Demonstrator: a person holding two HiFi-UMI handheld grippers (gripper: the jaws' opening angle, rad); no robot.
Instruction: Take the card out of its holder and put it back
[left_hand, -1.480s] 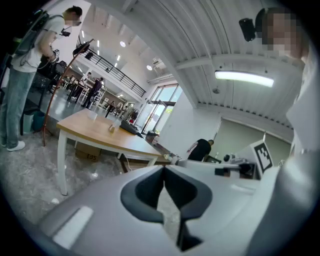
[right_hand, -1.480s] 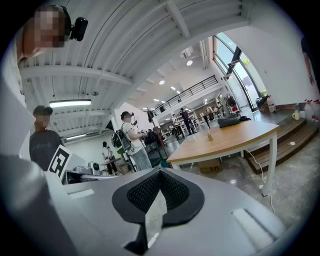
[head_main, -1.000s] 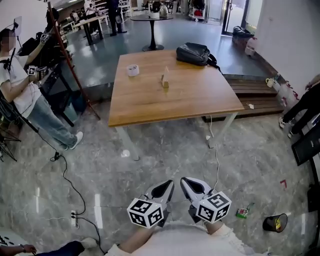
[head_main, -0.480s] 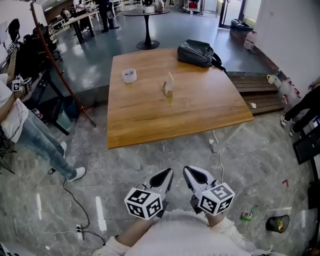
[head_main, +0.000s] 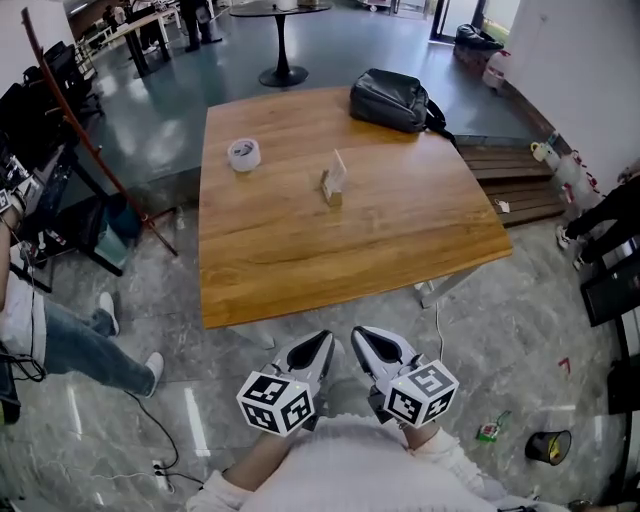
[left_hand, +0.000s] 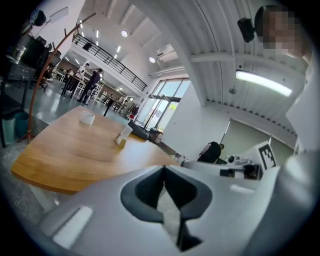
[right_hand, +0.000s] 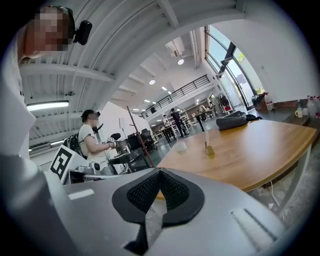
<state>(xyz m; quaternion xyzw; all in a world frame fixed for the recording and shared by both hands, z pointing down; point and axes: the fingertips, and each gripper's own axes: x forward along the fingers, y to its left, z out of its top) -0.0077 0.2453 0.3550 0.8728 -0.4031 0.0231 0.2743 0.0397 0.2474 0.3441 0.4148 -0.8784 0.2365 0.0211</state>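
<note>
Tool jaws are seen pressed together and empty on both the left tool (head_main: 318, 345) and the right tool (head_main: 365, 340). These are held side by side at the bottom centre of the frame, just off the near edge of the square wooden counter (head_main: 400, 250), with tips aimed towards it. The thin pale card (head_main: 338, 168) is stood upright in its small wooden block holder (head_main: 330, 190) in the upper middle, well apart from both. It is judged light, thin and bendable. Its exposed upper edge should be pinched gently, and the light holder may need steadying.
</note>
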